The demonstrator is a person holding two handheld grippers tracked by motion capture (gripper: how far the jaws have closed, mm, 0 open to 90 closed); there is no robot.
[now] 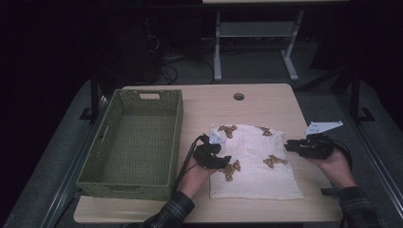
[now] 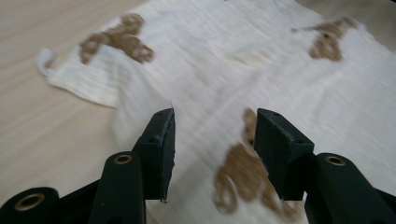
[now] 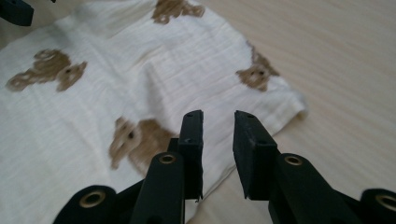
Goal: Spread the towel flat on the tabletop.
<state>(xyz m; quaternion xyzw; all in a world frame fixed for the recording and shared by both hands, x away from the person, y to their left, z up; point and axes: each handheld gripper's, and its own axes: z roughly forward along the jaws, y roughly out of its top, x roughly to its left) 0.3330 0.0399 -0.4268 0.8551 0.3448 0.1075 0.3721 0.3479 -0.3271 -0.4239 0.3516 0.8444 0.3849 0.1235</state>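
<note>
right gripper — fingers parted, empty | over bear-print cloth edge

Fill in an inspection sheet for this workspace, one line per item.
Surface: light wooden table, grommet hole near far edge.
Job's things: white bear-print cloth folded flat; empty green woven basket beside it.
Clutter: nothing seen.
Grippers: left tongs open over the cloth's left edge; right tongs open over its right edge; neither holds anything.
Cables: black cable trailing from left tongs.
Surroundings: dark floor, another table's legs behind.
</note>
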